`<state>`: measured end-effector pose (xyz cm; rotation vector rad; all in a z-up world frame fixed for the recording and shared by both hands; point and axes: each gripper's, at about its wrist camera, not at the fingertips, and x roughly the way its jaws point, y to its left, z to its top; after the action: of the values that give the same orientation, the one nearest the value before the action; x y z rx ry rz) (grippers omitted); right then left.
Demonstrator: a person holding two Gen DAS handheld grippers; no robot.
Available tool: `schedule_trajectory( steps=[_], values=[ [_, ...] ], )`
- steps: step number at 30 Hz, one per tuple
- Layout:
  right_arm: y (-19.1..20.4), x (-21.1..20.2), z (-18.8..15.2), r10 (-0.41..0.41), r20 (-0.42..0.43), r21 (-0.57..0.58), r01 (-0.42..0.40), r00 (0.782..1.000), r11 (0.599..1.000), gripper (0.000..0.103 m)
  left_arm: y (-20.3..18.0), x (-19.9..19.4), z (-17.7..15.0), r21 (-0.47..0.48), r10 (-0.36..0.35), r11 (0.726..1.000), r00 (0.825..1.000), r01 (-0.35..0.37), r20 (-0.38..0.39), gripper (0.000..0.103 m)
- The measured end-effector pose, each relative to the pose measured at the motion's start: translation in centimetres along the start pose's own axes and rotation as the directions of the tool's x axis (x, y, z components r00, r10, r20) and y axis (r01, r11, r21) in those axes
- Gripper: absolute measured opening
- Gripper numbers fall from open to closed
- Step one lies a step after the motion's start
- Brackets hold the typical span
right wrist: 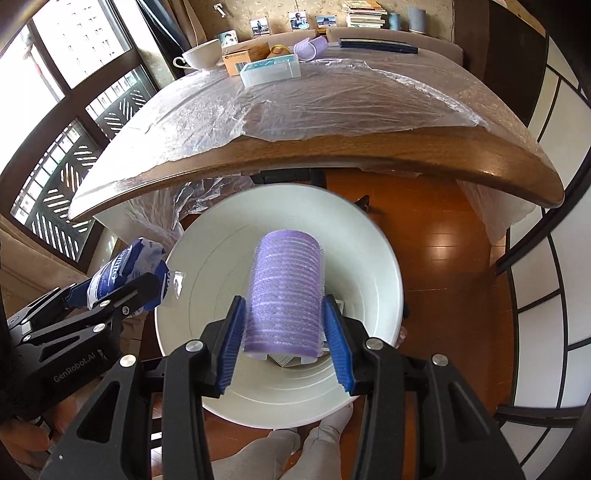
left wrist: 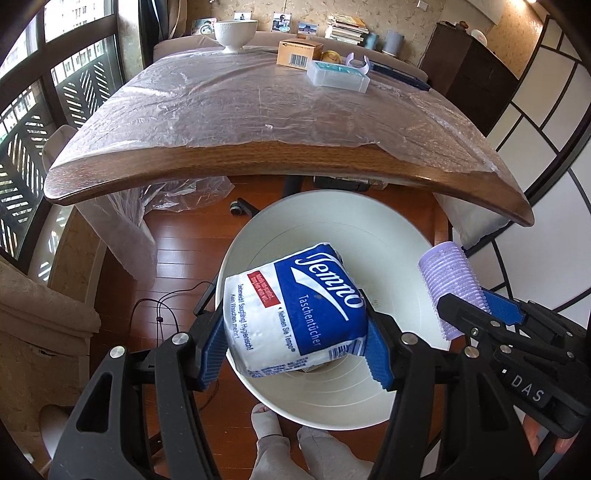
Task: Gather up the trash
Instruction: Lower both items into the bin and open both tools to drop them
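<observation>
My left gripper (left wrist: 295,354) is shut on a blue and white Tempo tissue pack (left wrist: 295,306) and holds it over the white bin (left wrist: 391,236) on the floor. My right gripper (right wrist: 284,343) is shut on a purple hair roller (right wrist: 284,291), also above the bin (right wrist: 369,251). In the left wrist view the roller (left wrist: 450,284) and right gripper are at the right, over the bin's rim. In the right wrist view the tissue pack (right wrist: 122,269) and left gripper are at the left rim. Some paper lies at the bin's bottom.
A wooden table (left wrist: 288,162) covered with clear plastic film stands just beyond the bin. At its far side are a white cup (left wrist: 234,31), a cardboard box (left wrist: 299,53), a clear plastic case (left wrist: 338,75) and another purple roller (right wrist: 310,47). My socked feet (left wrist: 295,450) are below.
</observation>
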<state>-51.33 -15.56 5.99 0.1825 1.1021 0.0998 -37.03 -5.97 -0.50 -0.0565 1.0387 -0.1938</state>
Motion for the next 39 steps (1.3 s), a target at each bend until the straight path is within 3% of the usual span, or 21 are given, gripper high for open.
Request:
schedule_trajectory(
  steps=[39],
  values=[
    [-1.7, 2.4, 0.0, -0.003, -0.061, 0.018, 0.005, 0.998, 1.000, 0.042, -0.8, 2.5, 1.0, 0.018, 0.009, 1.000, 0.998, -0.008, -0.056, 0.063]
  ],
)
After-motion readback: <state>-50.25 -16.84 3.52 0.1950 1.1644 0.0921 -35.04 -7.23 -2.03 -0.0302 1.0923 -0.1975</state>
